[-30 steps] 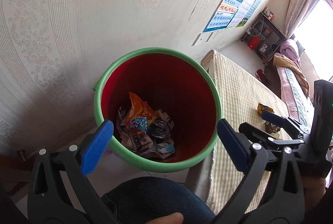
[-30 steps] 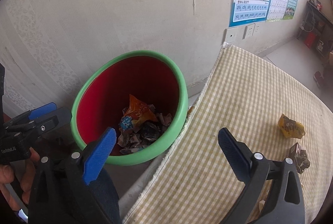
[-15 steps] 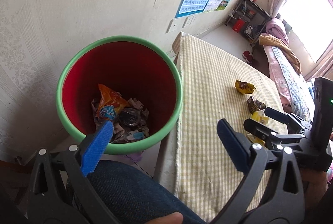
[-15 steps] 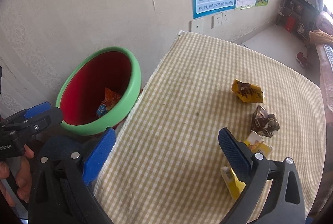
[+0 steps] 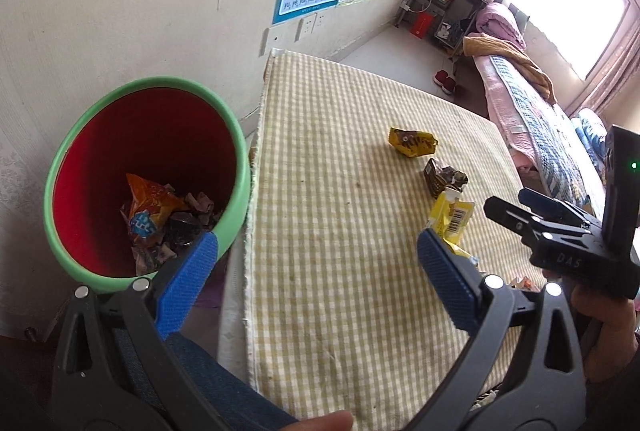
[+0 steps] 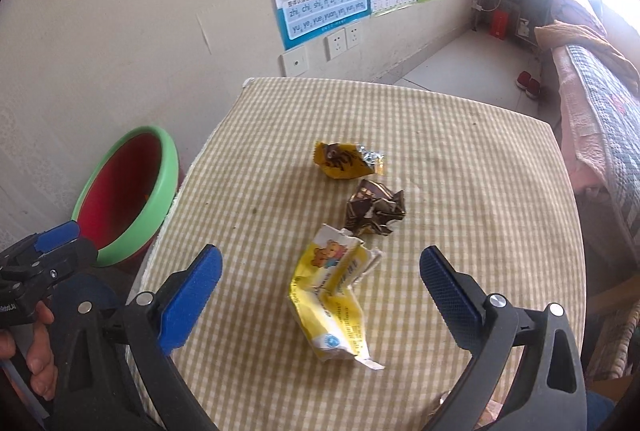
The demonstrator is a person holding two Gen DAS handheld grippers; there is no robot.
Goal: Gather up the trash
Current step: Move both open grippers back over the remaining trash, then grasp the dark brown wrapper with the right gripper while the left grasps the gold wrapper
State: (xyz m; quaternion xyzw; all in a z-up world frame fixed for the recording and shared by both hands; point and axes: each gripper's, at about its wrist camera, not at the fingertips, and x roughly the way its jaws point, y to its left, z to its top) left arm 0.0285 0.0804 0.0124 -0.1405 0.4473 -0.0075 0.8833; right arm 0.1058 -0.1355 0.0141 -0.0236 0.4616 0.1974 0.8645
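Between your right gripper's (image 6: 320,285) spread, empty blue pads lies the long yellow wrapper (image 6: 334,301), at lower centre of the right wrist frame, flat on the checked tablecloth (image 6: 460,171). Just above it sits the crumpled brown wrapper (image 6: 374,209), and above that the yellow-and-brown packet (image 6: 344,161), all three near one another. Your left gripper (image 5: 316,273) is also wide apart and holds nothing; it hangs over the cloth's left edge, well left of the wrappers. Only the left wrist view looks down into the red bin (image 5: 144,175) with its green rim, showing the pile of discarded wrappers (image 5: 164,219) at the bottom; the right view catches just the bin's rim and inner wall at left.
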